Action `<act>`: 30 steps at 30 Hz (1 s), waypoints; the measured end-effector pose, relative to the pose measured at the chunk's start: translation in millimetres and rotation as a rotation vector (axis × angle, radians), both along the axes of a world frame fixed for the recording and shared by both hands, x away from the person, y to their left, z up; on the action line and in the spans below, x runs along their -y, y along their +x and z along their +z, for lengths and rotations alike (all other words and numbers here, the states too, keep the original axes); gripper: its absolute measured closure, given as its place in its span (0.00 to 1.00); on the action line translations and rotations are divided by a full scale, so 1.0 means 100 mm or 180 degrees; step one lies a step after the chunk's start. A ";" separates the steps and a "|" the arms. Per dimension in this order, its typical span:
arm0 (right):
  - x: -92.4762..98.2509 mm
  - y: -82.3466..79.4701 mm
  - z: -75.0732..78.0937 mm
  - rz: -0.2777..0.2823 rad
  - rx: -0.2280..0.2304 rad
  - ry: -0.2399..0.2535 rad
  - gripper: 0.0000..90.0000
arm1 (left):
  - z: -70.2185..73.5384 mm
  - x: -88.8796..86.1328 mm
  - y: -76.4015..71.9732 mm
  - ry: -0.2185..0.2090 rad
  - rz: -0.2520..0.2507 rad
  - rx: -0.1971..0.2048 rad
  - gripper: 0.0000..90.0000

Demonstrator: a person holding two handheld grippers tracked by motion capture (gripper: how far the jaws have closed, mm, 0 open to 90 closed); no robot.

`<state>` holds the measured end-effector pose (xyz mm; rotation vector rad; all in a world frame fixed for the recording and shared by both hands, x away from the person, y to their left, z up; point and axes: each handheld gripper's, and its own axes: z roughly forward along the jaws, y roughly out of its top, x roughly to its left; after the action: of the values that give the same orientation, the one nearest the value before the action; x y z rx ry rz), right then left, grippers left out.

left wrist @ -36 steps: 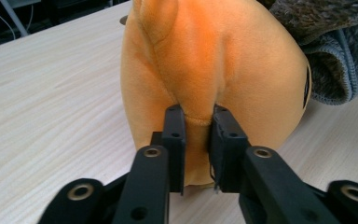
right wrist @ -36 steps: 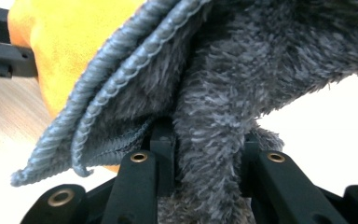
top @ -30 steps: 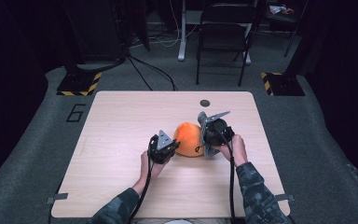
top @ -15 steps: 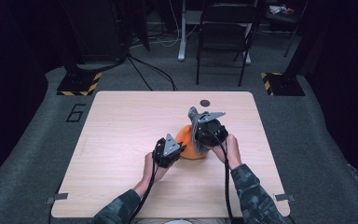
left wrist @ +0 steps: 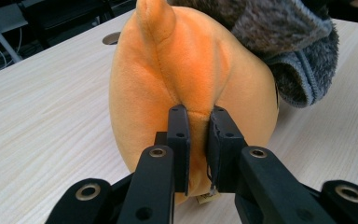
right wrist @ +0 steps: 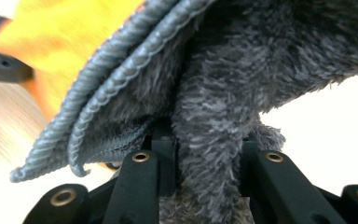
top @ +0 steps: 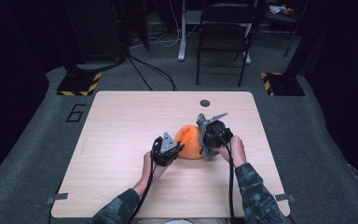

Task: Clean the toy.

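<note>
An orange plush toy (top: 189, 140) sits on the wooden table (top: 121, 121) between my two grippers. My left gripper (top: 173, 150) is at its near-left side; in the left gripper view its jaws pinch a seam fold of the orange plush toy (left wrist: 186, 93). A fuzzy grey cloth (left wrist: 284, 42) with a stitched hem drapes over the toy's far right side. My right gripper (top: 207, 140) is shut on a fold of this grey cloth (right wrist: 205, 154), pressed close against the toy. The left gripper's black jaw tip (right wrist: 2, 67) shows at the left edge of the right gripper view.
A round cable hole (top: 204, 103) lies in the table near its far edge. A black folding chair (top: 223, 32) stands beyond the table, with yellow-black striped floor bases (top: 79, 84) at either side. Bare tabletop stretches to the left of the hands.
My right gripper has shifted left and then down against the toy's right side with the grey cloth. My left gripper has tilted a little while keeping its hold on the toy.
</note>
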<state>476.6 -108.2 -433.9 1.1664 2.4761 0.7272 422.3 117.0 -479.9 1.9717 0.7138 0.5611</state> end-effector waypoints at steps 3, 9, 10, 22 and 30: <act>0.04 0.03 -0.06 -0.0057 -0.0066 -0.0038 0.78 | -0.01 0.00 0.00 -0.0029 0.0016 0.0001 0.89; 0.07 0.08 -0.23 -0.0145 -0.0161 -0.0280 0.78 | 0.00 -0.02 0.01 -0.0039 0.0005 -0.0034 0.88; 0.07 0.09 -0.27 -0.0172 -0.0184 -0.0309 0.78 | -0.01 -0.01 0.02 -0.0058 0.0021 -0.0025 0.88; 0.10 0.09 -0.18 -0.0156 -0.0182 -0.0346 0.77 | -0.01 -0.03 0.02 -0.0062 0.0015 -0.0054 0.88; -0.12 -0.15 0.28 0.0235 0.0373 0.0211 0.77 | 0.00 0.00 0.01 -0.0051 0.0002 -0.0030 0.87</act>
<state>461.4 -95.8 -405.5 1.0283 2.4251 0.8781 423.0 117.5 -480.3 1.9606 0.7225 0.5454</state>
